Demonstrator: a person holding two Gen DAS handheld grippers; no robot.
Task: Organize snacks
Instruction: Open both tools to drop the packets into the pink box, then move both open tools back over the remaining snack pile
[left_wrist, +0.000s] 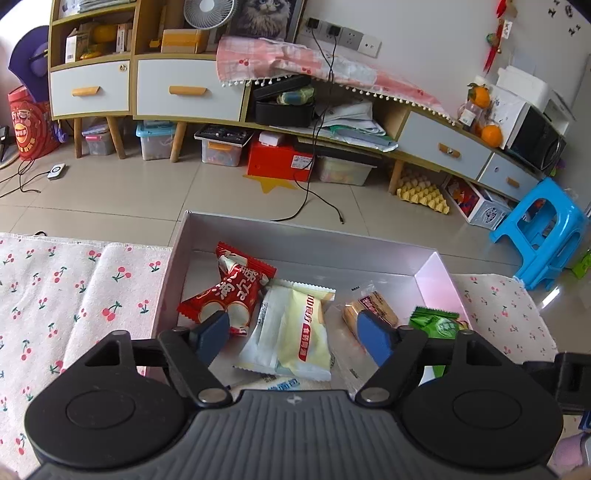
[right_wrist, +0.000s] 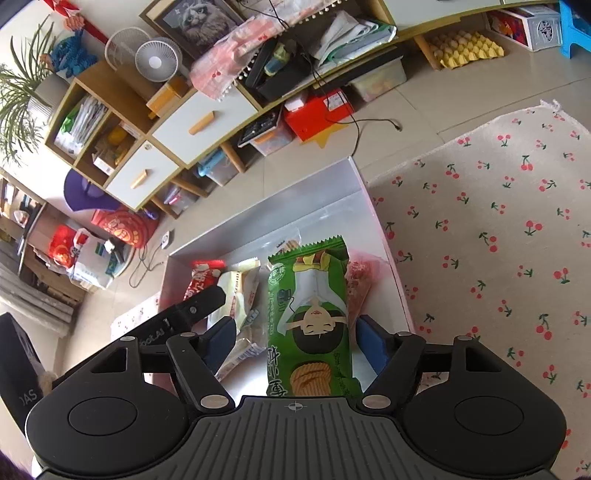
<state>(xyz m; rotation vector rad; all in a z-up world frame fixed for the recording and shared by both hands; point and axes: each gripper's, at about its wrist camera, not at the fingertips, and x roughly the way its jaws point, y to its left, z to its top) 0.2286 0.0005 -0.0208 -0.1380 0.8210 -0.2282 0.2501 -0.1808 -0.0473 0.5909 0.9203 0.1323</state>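
Observation:
An open white box (left_wrist: 295, 251) (right_wrist: 295, 206) sits on a cherry-print cloth and holds several snack packets. My left gripper (left_wrist: 293, 332) is open low over the box. A pale yellow packet (left_wrist: 295, 332) lies between its blue pads (left_wrist: 212, 336) without touching them. Beside it lie a red packet (left_wrist: 229, 291), a biscuit in clear wrap (left_wrist: 369, 310) and a green packet (left_wrist: 439, 325). My right gripper (right_wrist: 295, 341) is open, with the green packet (right_wrist: 314, 314) lying lengthwise between its fingers; a gap shows at the left pad. The red packet (right_wrist: 203, 277) and the yellow packet (right_wrist: 240, 291) lie to the left.
The cherry-print cloth (left_wrist: 74, 295) (right_wrist: 498, 240) spreads on both sides of the box. Beyond the box edge lies tiled floor with a loose black cable (left_wrist: 314, 199), a long cabinet (left_wrist: 184, 92) with bins beneath, and a blue stool (left_wrist: 543, 229).

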